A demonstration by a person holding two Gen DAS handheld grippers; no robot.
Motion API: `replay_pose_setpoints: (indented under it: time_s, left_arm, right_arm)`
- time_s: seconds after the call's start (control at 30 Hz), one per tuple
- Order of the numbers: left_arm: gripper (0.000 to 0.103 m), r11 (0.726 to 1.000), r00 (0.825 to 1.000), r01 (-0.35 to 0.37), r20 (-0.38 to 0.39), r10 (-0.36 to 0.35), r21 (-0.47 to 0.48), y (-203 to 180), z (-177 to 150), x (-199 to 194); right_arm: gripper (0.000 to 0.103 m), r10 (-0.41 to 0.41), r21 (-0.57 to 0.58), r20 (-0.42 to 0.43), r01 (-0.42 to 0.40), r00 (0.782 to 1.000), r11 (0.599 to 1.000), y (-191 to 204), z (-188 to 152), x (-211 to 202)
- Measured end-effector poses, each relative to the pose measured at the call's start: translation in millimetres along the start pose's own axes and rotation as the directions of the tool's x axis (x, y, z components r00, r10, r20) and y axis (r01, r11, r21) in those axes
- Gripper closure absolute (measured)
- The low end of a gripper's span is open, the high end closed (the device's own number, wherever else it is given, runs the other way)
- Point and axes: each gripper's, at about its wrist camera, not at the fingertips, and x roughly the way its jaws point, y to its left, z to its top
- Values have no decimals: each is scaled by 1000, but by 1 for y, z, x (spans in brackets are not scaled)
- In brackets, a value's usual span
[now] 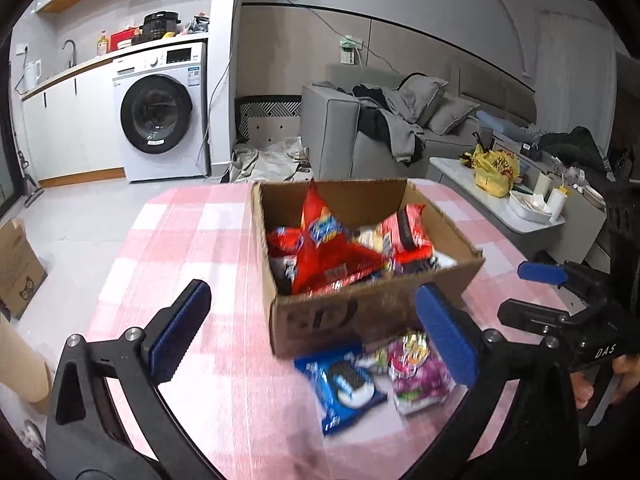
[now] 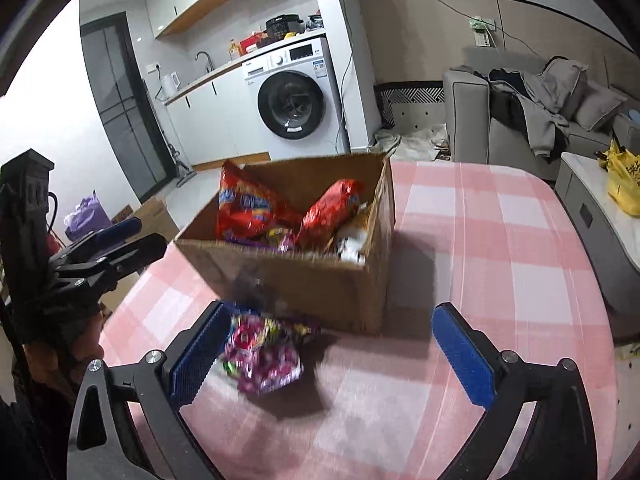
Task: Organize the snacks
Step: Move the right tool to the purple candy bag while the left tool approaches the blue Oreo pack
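Both tongs, left and right, spread wide, empty, before cardboard box mid-tablecloth.

Right gripper body: white letters "DAS".
Cardboard box: dark printing on the near wall, too blurred to read.
Blue cookie pack: lettering blurred, unreadable.
Washing machine: panel labels too small to read.
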Motion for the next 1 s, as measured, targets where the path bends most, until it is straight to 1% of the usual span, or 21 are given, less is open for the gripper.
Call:
replay_pose_setpoints:
  time_s: [0.13,0.3,0.53,0.67,0.73,0.87,0.93,1.0]
  left_arm:
    - [1,1000,1000,-18,6,18,25,-1,-21,-17]
    - [1,999,1000,-17,-20,18,32,1,-36,-20]
    - [1,999,998,-18,-55,20,30,4,-45,-4]
    - [1,1000,997,-17,-72,17,11,9,-47,3]
    - [1,1000,996,-16,-85,16,7,12,-49,7]
    - [1,1000,994,-25,-102,26,5,17,-52,15]
    - [1,1000,992,-18,-123,17,-6,20,-54,19]
    - [1,1000,993,-27,-120,25,-13,23,-55,22]
  right_arm:
    - [0,8,11,-1,-8,1000,1000,1,-12,-3]
    - [0,10,26,-21,-9,1000,1000,3,-19,3]
    - [0,15,14,-56,-14,998,1000,7,-23,17]
    - [0,24,21,-72,-23,997,1000,10,-25,24]
    - [0,31,23,-87,-29,996,999,11,-26,28]
    - [0,10,18,-128,-8,992,1000,15,-26,44]
    - [0,18,31,-141,-14,990,999,15,-27,51]
    - [0,29,45,-158,-22,987,999,15,-27,58]
